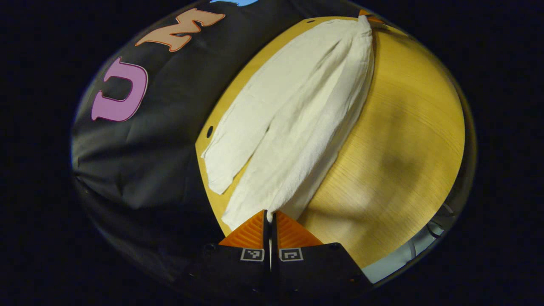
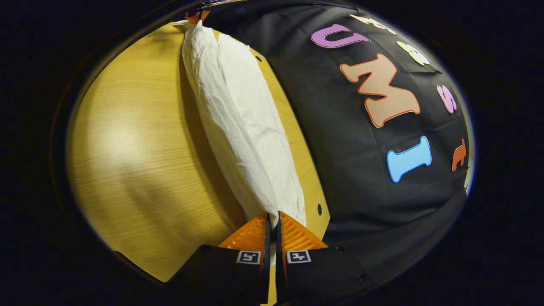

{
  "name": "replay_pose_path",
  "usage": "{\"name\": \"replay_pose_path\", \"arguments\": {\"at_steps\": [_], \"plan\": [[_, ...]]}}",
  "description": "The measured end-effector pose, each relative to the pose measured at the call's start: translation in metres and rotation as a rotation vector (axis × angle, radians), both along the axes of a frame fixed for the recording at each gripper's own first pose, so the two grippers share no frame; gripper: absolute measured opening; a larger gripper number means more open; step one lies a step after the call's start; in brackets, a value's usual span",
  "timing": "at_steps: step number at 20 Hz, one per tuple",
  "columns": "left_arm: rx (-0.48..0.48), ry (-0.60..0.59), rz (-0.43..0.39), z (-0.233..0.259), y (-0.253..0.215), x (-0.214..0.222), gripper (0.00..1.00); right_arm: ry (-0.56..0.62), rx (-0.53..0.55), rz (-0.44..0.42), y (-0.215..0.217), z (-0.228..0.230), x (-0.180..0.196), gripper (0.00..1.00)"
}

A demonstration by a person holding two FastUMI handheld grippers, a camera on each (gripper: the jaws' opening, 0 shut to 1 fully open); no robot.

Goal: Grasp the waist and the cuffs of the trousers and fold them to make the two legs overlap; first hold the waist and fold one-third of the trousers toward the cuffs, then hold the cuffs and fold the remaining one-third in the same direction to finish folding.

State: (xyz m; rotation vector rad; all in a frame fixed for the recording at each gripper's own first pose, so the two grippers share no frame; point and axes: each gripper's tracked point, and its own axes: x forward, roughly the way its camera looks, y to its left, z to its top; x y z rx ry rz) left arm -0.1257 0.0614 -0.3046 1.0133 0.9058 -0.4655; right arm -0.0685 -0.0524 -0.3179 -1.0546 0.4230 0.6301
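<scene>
The trousers (image 1: 293, 114) lie along the wall-side edge of the counter (image 1: 403, 140), soft, light and crumpled, so likely to sag and slide. The left gripper (image 1: 270, 221) is pinched tight on one end of them, the right gripper (image 2: 272, 223) on the other; hem corners look the surest hold

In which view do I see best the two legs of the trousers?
The left gripper view: both legs of the trousers spread apart toward the cuffs, near the left gripper. The right gripper view shows the trousers as one bunched strip, held by the right gripper.
</scene>
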Motion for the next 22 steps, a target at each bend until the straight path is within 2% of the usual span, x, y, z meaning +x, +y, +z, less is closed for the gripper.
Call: {"name": "replay_pose_path", "arguments": {"at_steps": [4, 7, 8, 11, 14, 15, 16, 18, 21, 22], "plan": [[0.013, -0.091, -0.021, 0.032, -0.005, 0.055, 0.0, -0.03, 0.013, -0.007, 0.002, 0.013, 0.027, 0.08], [0.011, -0.122, -0.06, 0.037, -0.011, 0.089, 0.0, -0.052, 0.002, -0.024, 0.002, 0.019, 0.05, 0.11], [0.011, -0.126, -0.067, 0.036, -0.012, 0.099, 0.0, -0.057, 0.0, -0.036, 0.002, 0.022, 0.057, 0.08], [-0.001, -0.152, -0.087, 0.04, -0.016, 0.126, 0.0, -0.076, 0.0, -0.069, 0.006, 0.029, 0.079, 0.08], [-0.028, -0.178, -0.079, 0.041, -0.019, 0.157, 0.0, -0.107, 0.005, -0.098, 0.013, 0.037, 0.106, 0.05], [-0.038, -0.19, -0.075, 0.041, -0.02, 0.169, 0.0, -0.116, 0.012, -0.112, 0.014, 0.037, 0.115, 0.08], [-0.044, -0.202, -0.072, 0.041, -0.02, 0.178, 0.0, -0.127, 0.018, -0.126, 0.017, 0.039, 0.125, 0.05], [-0.057, -0.235, -0.062, 0.044, -0.02, 0.201, 0.0, -0.15, 0.026, -0.142, 0.022, 0.044, 0.147, 0.08], [-0.072, -0.286, -0.056, 0.048, -0.021, 0.235, 0.0, -0.166, 0.031, -0.162, 0.032, 0.039, 0.172, 0.05], [-0.074, -0.306, -0.064, 0.049, -0.024, 0.249, 0.0, -0.165, 0.028, -0.17, 0.035, 0.035, 0.178, 0.08]]}}
